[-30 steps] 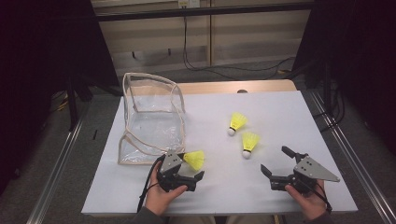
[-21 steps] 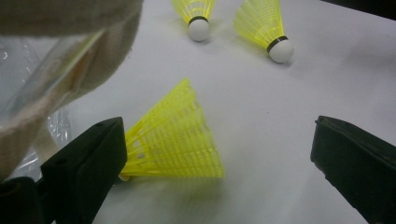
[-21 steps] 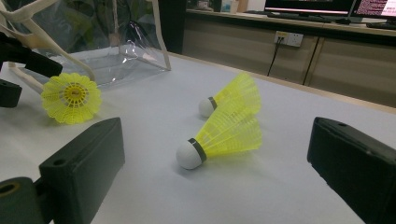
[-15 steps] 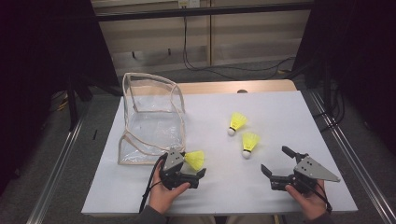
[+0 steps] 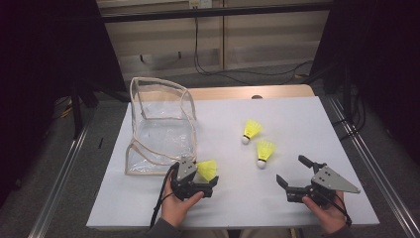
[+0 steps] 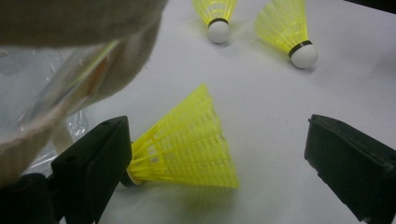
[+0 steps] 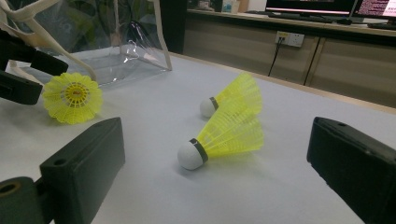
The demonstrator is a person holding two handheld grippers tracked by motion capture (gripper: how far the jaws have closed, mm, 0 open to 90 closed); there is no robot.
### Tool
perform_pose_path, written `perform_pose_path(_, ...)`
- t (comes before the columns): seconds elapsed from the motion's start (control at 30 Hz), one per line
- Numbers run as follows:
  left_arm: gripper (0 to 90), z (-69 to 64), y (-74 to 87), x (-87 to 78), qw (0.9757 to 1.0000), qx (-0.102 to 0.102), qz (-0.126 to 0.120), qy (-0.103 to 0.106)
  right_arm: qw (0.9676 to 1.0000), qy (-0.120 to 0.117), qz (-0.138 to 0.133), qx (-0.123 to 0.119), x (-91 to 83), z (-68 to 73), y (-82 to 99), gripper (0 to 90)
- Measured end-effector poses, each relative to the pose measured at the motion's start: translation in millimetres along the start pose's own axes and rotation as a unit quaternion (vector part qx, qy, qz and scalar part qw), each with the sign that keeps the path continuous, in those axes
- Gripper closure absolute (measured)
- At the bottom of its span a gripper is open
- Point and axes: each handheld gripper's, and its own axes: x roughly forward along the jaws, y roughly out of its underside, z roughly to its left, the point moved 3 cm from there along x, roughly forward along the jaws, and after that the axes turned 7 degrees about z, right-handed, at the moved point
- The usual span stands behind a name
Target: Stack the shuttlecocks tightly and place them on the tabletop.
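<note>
Your left gripper (image 5: 198, 186) sits at 7 o'clock on the bench (image 5: 307, 119), fingers (image 6: 93, 168) spread apart, nothing grasped. Yellow shuttlecock (image 6: 187, 144) lies on its side between them, cork end touching the left finger in the left gripper view, skirt flaring toward the gap; the other finger is well apart from it. In the high view that shuttlecock (image 5: 207, 169) shows just at the gripper's front, right beside the lower right corner of the clear bag (image 5: 158, 129). The bag stands at 10 o'clock on the bench, transparent with beige trim, its edge looming at the top left of the left gripper view (image 6: 70, 56). Your right gripper (image 5: 296, 179) rests at 5 o'clock, fingers (image 7: 84, 172) also released wide, holding nothing. Two more yellow shuttlecocks lie near bench centre, both on their sides, white corks pointing toward you: the farther shuttlecock (image 5: 251, 130) at about 12 o'clock from the right gripper, the nearer shuttlecock (image 5: 264, 151) just beside it. In the right gripper view the nearer one (image 7: 224, 140) lies ahead between the open fingers, not touching either; the farther one (image 7: 233, 98) is just behind it, skirts overlapping from that angle, contact cannot tell. White sheet covers the bench.
</note>
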Motion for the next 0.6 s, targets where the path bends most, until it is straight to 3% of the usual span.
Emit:
perform_pose_path(0.23, 10.3, 0.0, -0.1, 1.8, 0.9998, -0.006, 0.005, -0.019, 1.0000, 0.001, -0.001, 0.000, -0.2, -0.2, -0.2, 3.4)
perform_pose_path(0.6, 18.6, 0.4, 2.4, 4.8, 0.9994, 0.001, 0.022, -0.026, 1.0000, -0.001, -0.002, 0.000, -0.1, 0.1, -0.5, 3.5)
